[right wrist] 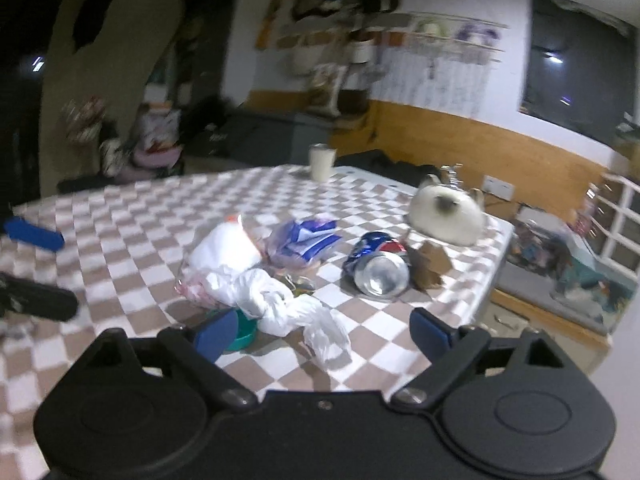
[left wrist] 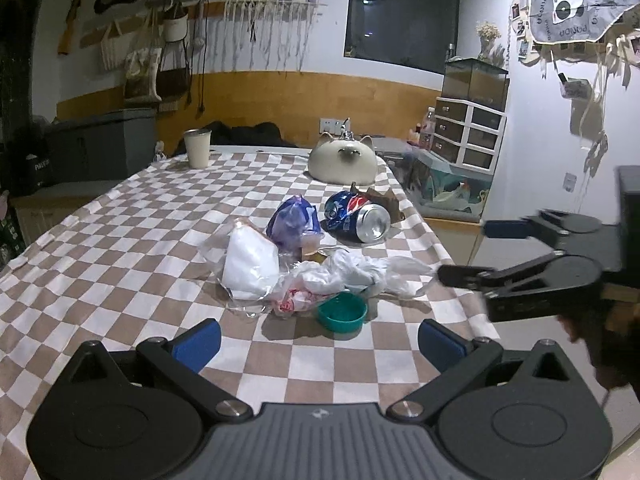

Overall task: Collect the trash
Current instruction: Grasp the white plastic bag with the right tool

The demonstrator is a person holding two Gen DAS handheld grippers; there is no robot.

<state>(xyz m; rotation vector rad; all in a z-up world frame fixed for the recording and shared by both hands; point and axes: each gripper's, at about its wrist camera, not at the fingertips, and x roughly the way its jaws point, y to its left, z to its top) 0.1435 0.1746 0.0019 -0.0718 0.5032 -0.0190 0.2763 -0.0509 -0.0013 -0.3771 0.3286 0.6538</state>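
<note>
**Approach to the trash pile, nothing gripped yet**

Left gripper [left wrist: 319, 343] was spread wide and empty, near the front edge of the checked tablecloth [left wrist: 120, 240]. Right gripper [right wrist: 323, 334] was also wide and empty, coming in over the right edge. Nearest trash: small teal plastic lid [left wrist: 342, 312], then crumpled white plastic bag [left wrist: 352, 274] touching it. Behind lay the white pouch in clear film [left wrist: 250, 266], the purple-and-white wrapper [left wrist: 294, 220] and the dented blue soda can [left wrist: 356, 218], toward the far right. My read: take the bag first, pinch a bunched fold, keep the jaws clear of the lid.
</note>
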